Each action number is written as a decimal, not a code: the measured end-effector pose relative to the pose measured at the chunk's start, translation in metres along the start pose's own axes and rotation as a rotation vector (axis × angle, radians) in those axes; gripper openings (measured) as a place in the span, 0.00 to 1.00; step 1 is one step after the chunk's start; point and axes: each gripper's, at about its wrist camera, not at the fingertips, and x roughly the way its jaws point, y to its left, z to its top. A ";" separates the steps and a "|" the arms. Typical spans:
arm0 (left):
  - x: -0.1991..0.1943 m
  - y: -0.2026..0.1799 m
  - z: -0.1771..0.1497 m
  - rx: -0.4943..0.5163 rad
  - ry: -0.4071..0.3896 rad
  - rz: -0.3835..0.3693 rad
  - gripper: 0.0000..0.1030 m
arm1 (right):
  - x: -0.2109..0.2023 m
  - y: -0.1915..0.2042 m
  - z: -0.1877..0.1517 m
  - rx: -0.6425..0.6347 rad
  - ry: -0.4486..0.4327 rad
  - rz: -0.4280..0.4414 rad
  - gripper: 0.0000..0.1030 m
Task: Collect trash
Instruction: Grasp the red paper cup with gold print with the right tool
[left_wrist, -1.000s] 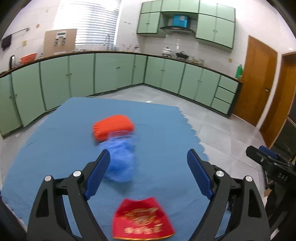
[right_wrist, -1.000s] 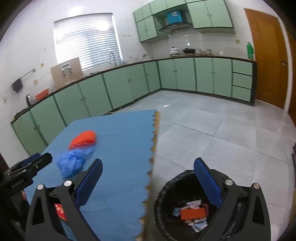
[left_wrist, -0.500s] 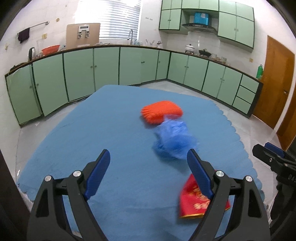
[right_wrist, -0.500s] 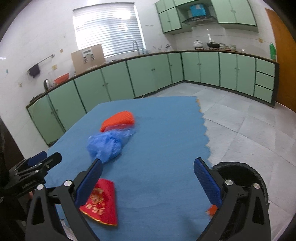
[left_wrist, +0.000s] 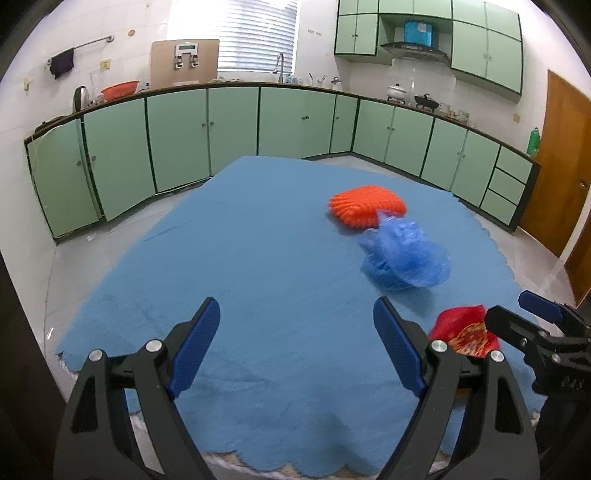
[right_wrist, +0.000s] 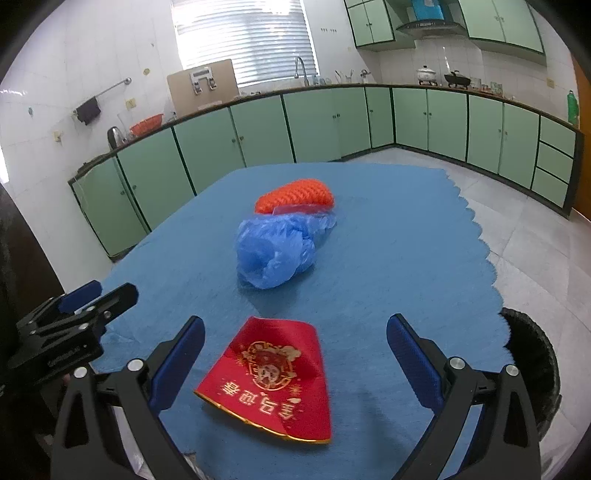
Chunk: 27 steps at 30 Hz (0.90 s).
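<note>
A red envelope with gold print (right_wrist: 271, 378) lies on the blue tablecloth (right_wrist: 388, 266), between the wide-apart fingers of my open right gripper (right_wrist: 295, 354), untouched. Beyond it sits a crumpled blue plastic bag (right_wrist: 279, 251), and behind that an orange knitted item (right_wrist: 295, 195). In the left wrist view my left gripper (left_wrist: 295, 339) stands open over bare cloth, with the bag (left_wrist: 406, 258), the orange item (left_wrist: 364, 208) and the envelope (left_wrist: 461, 330) off to its right. The right gripper's fingertips (left_wrist: 517, 325) show at the right edge there.
A black-lined trash bin (right_wrist: 535, 369) stands on the floor at the table's right side. Green cabinets (left_wrist: 221, 125) line the walls around the room. The tablecloth's scalloped near edge (left_wrist: 295, 469) is just under my left gripper.
Both views have swung left across the table. The bin slid to the right edge of the right wrist view, and the red envelope now lies between the right gripper's fingers.
</note>
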 end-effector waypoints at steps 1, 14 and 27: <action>0.000 0.004 -0.002 -0.004 0.002 0.005 0.80 | 0.002 0.001 0.000 0.004 0.006 0.000 0.94; 0.002 0.029 -0.008 -0.042 0.006 0.026 0.80 | 0.034 0.015 -0.005 0.022 0.089 -0.031 0.93; 0.007 0.022 -0.007 -0.043 0.017 0.006 0.80 | 0.048 0.007 -0.014 0.025 0.173 0.054 0.55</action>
